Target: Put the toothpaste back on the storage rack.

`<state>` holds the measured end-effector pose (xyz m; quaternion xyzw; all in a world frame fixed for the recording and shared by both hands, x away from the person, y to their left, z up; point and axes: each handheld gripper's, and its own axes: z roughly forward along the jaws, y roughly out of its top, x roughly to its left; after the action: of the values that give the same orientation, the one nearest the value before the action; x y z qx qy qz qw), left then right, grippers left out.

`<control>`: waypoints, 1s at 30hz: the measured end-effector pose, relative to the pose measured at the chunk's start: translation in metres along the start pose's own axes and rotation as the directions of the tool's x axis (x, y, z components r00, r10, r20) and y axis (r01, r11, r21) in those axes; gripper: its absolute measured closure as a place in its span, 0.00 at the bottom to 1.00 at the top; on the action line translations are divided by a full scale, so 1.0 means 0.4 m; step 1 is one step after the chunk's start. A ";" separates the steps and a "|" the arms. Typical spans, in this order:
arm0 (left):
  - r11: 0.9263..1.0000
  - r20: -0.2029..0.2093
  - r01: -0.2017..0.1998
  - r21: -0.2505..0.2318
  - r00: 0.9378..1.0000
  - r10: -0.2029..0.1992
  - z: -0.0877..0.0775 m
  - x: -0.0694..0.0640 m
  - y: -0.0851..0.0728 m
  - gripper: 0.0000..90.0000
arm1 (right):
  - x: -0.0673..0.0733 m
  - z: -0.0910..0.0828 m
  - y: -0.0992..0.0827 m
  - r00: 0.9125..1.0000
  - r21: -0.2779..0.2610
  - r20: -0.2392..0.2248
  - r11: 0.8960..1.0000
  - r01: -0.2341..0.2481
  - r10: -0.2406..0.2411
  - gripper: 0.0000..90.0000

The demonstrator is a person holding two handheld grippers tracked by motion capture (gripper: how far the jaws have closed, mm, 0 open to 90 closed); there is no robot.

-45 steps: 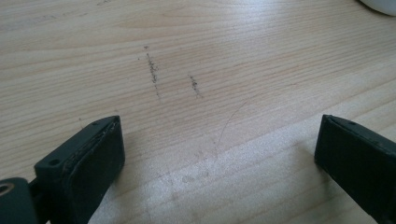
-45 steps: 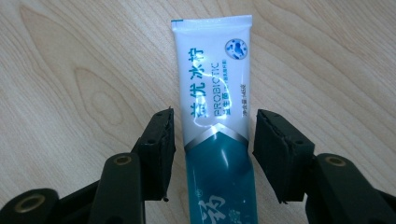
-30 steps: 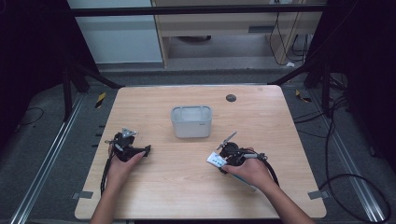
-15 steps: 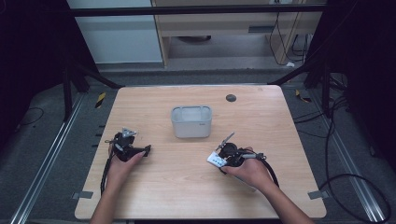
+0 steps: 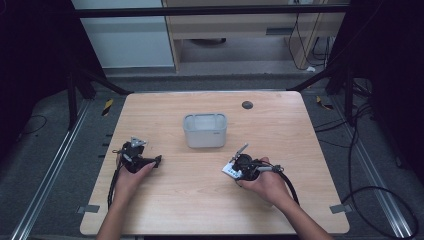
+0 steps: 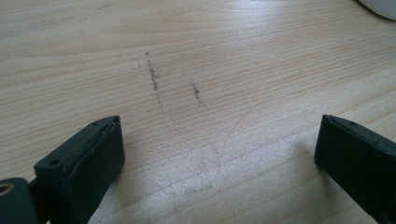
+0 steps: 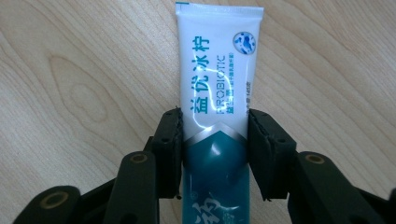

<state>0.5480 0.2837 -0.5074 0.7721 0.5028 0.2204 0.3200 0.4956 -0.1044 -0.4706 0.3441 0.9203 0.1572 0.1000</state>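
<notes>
— Toothpaste tube (image 7: 217, 88): where is it?
— First, at the left, the left gripper (image 5: 141, 161) rests on the table (image 5: 310, 130), jaws wide apart over bare wood. Mid-table stands a white tub (image 5: 204, 130) (upright). Right of it, the right gripper (image 5: 233, 169) has just been closing; its pads touch the tube's sides, flat on the wood.

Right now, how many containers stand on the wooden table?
1: a translucent white plastic tub at the middle of the light wooden table, ahead of both grippers. I cannot see inside it.
</notes>
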 end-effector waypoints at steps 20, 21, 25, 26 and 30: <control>1.000 0.000 0.002 -0.001 1.000 -0.002 0.001 0.000 0.001 0.01 | -0.007 -0.019 0.007 1.000 0.003 0.002 1.000 0.000 0.000 0.87; 1.000 0.000 0.001 -0.001 1.000 -0.001 0.001 0.000 0.001 0.01 | -0.007 -0.019 0.007 1.000 0.003 0.002 1.000 0.000 0.000 0.87; 1.000 0.001 0.001 0.000 1.000 -0.001 0.001 0.000 0.001 0.01 | -0.014 -0.027 0.005 1.000 -0.012 -0.007 1.000 -0.019 0.019 0.88; 1.000 0.001 0.001 0.000 1.000 -0.001 0.001 0.000 0.001 0.01 | -0.021 -0.036 0.005 0.999 -0.034 -0.022 0.999 -0.040 0.040 0.88; 1.000 0.001 0.002 -0.001 1.000 -0.002 0.001 0.000 0.001 0.01 | -0.036 -0.062 0.011 0.998 -0.062 -0.025 0.997 -0.056 0.054 0.88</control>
<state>0.5485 0.2835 -0.5074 0.7717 0.5033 0.2202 0.3206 0.5017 -0.1164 -0.4449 0.3641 0.9062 0.1927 0.0957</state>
